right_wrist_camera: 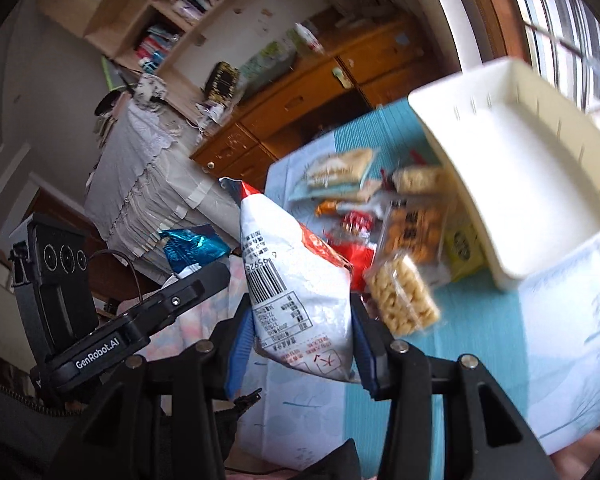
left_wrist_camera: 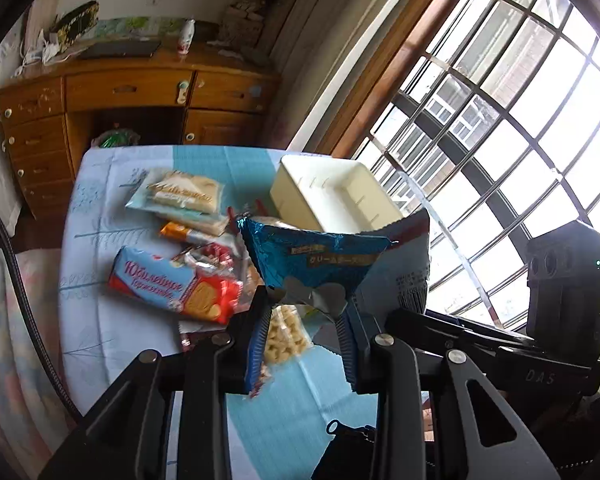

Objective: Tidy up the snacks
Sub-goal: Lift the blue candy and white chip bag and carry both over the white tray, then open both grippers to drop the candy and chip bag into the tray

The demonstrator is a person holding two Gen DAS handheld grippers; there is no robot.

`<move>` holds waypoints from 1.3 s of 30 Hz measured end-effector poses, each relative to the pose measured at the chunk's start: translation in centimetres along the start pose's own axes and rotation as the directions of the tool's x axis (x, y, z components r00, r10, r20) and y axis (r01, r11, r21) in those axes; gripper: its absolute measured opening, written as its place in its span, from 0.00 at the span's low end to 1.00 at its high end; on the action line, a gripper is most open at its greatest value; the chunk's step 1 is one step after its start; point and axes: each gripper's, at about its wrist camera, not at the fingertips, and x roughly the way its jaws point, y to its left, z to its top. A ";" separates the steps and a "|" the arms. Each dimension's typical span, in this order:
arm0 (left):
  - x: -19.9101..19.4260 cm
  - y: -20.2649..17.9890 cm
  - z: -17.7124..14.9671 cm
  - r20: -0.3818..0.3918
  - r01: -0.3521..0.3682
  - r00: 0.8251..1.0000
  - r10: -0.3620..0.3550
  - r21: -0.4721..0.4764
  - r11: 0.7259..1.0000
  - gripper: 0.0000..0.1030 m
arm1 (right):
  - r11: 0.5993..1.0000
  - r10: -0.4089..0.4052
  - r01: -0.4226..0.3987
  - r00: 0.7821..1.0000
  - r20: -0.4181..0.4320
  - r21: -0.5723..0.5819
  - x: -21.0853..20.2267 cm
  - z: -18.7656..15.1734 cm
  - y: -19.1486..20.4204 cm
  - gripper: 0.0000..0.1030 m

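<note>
Left gripper [left_wrist_camera: 306, 312], right gripper [right_wrist_camera: 302, 320]: black linkage arms, silver pivot screws, ribbed blue pads. White "GenRobot.AI" lettering is borne on the side module [right_wrist_camera: 96, 354].

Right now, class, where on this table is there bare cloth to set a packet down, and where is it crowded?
Free: the cloth left of the red biscuit pack, and the near strip in front of the cream bin. The bin itself is empty. Crowded: the snack pile between biscuit pack and bin.

A heap of snack packets [left_wrist_camera: 180, 272] lies on the tabletop [left_wrist_camera: 100, 336], with a bin [left_wrist_camera: 332, 196] just right of it. A dresser [left_wrist_camera: 132, 96] stands behind the tabletop, and a window [left_wrist_camera: 520, 128] is to the right.
</note>
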 end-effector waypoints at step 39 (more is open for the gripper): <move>15.1 -19.2 4.8 0.119 -0.089 0.989 0.087 0.011 0.996 0.45 | 0.863 -0.325 0.385 0.919 0.225 -0.326 -11.7 10.8 -13.7 0.45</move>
